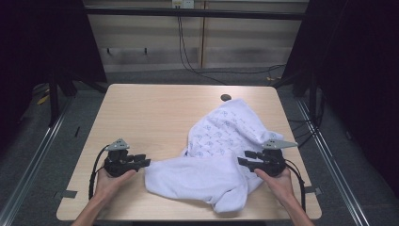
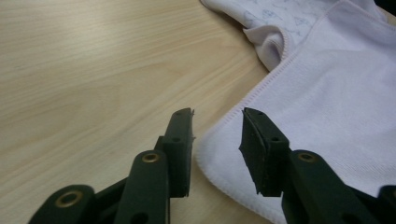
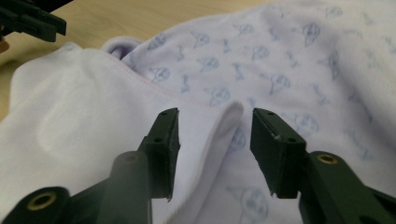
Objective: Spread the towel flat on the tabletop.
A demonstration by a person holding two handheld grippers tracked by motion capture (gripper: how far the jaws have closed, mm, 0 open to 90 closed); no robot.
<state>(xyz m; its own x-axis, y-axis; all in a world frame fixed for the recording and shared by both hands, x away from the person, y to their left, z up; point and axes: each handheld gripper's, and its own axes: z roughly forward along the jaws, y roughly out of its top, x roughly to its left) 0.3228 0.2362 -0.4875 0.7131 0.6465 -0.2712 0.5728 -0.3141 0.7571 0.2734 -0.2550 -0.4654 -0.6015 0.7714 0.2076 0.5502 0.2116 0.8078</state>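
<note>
Tabletop [image 1: 141, 113]: pale wood-grain, rectangular. Bearing one white garment [image 1: 216, 155] with a faint blue print, crumpled across the near right, part turned plain side out. One small dark round item [image 1: 226, 98], possibly a grommet, far right.

Your left gripper [image 1: 143, 160] and right gripper [image 1: 245, 157] were black, brass-riveted, grey-plated on top, trailing black cables; your forearms were bare.
</note>
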